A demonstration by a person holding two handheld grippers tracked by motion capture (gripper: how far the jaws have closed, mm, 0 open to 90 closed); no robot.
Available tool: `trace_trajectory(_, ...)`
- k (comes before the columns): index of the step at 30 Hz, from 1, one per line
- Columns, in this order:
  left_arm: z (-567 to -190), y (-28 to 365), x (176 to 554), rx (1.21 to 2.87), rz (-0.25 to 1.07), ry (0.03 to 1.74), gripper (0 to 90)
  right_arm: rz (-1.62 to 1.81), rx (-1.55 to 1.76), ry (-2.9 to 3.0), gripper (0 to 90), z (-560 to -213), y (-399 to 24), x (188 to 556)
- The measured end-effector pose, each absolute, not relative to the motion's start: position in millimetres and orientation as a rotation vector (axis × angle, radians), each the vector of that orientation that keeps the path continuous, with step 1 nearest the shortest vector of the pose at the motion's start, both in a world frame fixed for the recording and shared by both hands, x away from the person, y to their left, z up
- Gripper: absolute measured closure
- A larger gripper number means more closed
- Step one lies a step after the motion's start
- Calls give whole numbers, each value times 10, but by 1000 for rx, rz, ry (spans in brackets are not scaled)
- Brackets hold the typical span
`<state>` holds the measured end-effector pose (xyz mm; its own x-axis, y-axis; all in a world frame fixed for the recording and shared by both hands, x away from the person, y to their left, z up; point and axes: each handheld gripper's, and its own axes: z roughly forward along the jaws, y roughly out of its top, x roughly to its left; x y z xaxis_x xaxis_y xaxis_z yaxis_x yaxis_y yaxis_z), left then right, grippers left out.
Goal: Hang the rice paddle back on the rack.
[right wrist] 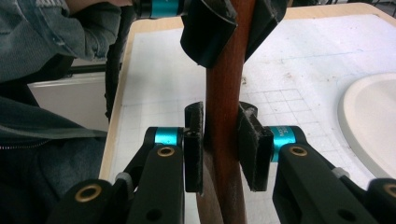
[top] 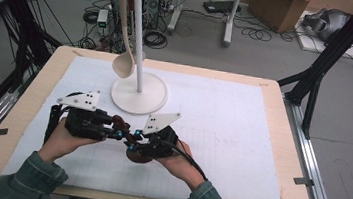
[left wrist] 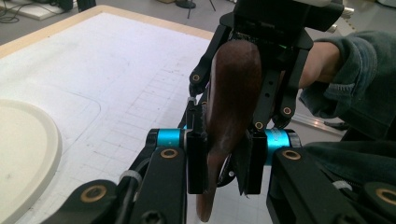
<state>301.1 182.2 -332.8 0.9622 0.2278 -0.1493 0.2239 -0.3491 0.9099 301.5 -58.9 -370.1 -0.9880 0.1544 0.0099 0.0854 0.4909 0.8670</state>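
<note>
Both the left tool (left wrist: 224, 161) and right tool (right wrist: 223, 140) clench the brown spoon (left wrist: 231, 93) between them; hanging it on the stand (top: 141, 35) beyond remains.

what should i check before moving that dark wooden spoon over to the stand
1. Left gripper clamped on the dark wooden spoon: ok, pads press its sides in the left gripper view.
2. Right gripper clamped on the handle: ok, both pads touch it in the right gripper view.
3. Spoon off the white mat: cannot tell, its bowl sits low by the right hand.
4. Path to the stand free: ok, bare mat lies between.
5. Free hook at the stand's top: cannot tell, the top is cropped; the pale spoon already hangs on one side.
</note>
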Motion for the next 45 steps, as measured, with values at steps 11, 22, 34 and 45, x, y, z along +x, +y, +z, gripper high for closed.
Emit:
trace_trajectory(11, -3318, 1810, 3006, 1958, 14, 329, 766, 1514, 184, 2669, 735, -3695, -541, 3018)
trace_trajectory(22, -3303, 1866, 3004, 1952, 41, 339, 648, 1573, 204, 2673, 778, -3730, -522, 3055)
trace_trajectory(34, -3384, 2069, 2953, 1928, 128, 416, 475, 1648, 326, 2672, 779, -3708, -648, 3200)
trace_trajectory(45, -3381, 2015, 2959, 1919, 125, 403, 475, 1618, 341, 2719, 780, -3690, -567, 3252)
